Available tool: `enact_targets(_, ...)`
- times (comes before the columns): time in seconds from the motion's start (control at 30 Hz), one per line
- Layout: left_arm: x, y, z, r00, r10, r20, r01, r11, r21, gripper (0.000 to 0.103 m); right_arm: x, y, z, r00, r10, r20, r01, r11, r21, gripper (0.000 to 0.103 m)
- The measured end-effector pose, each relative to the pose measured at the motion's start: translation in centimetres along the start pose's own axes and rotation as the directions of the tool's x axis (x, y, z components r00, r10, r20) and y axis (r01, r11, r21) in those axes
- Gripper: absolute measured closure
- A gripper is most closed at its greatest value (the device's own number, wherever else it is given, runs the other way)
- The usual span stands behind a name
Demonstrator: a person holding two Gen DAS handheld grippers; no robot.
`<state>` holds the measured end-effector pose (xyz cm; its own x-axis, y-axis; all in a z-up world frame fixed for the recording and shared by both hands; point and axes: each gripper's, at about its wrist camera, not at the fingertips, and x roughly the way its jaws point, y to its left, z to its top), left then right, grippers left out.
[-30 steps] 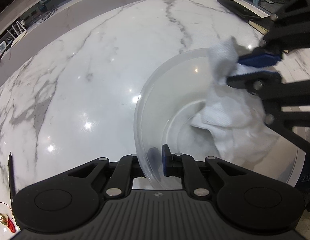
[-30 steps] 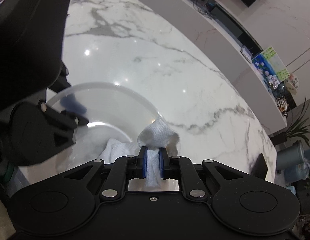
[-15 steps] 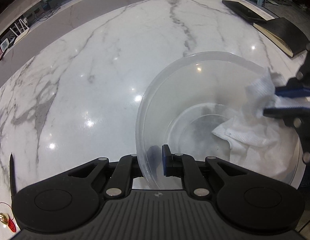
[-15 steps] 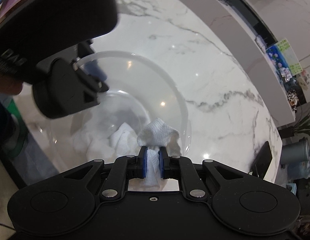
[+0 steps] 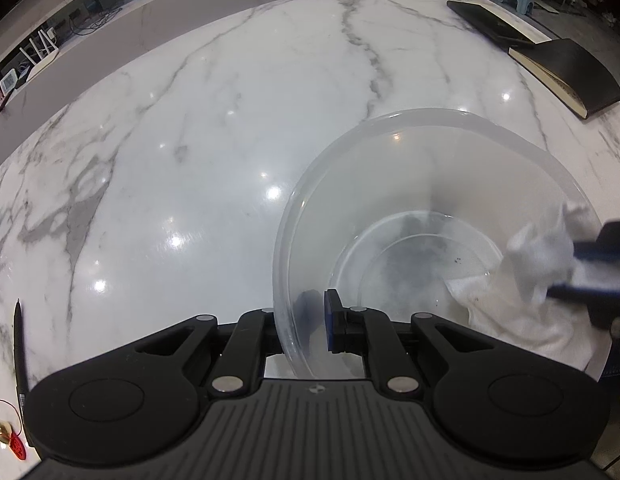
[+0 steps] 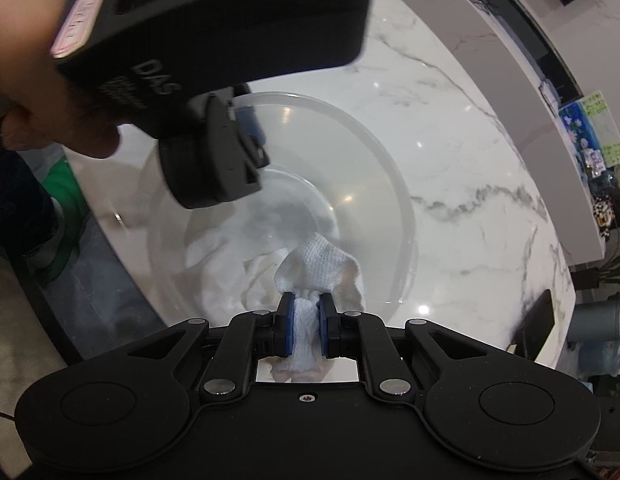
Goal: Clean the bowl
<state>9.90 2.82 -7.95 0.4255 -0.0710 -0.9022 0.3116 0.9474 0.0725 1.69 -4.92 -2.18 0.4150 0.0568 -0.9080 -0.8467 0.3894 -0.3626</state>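
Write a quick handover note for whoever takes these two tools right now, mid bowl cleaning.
Left tool: shut on the near rim of the clear plastic bowl, steadying it on the marble counter.
Right tool: shut on a bunched white cloth, inside the bowl against its wall.
Done: wiping is under way; the cloth shows some brownish marks.
Left: dark specks and a smudge remain on the bowl floor; wipe them, then lift the cloth out.

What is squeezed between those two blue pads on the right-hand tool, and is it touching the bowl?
A white cloth is pinched in the right gripper; the right wrist view shows it trailing down onto the inner wall of the clear bowl.
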Motion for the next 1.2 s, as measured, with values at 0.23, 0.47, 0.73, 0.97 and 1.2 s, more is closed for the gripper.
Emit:
enact_targets(0.23,0.1,-0.1,0.1,1.0,0.005,0.0,-0.005,1.0,-0.004,0.093,-0.4,1.0,0.4,0.999,0.047,0.009,-0.047,0.999,-0.005,0.093)
enact_targets(0.47,0.1,-0.3,0.0,1.0,0.012,0.0,-0.012,1.0,-0.004,0.093,-0.9,2.3,1.5,0.994,0.103,0.035,-0.103,0.995,-0.011,0.092)
enact_targets(0.73,-0.2,-0.3,-0.1,1.0,0.013,-0.002,-0.013,1.0,-0.008,0.092,-1.8,2.7,3.0,0.984,0.152,0.09,-0.154,0.988,0.017,0.092)
enact_targets(0.97,-0.2,-0.1,0.0,1.0,0.019,-0.004,-0.019,1.0,-0.014,0.092,-2.4,3.0,3.5,0.981,0.164,0.106,-0.167,0.986,0.02,0.092)
enact_targets(1.2,-0.2,0.0,0.0,1.0,0.019,-0.004,-0.019,1.0,-0.011,0.092,-2.9,3.0,3.2,0.983,0.165,0.075,-0.164,0.986,-0.019,0.092)
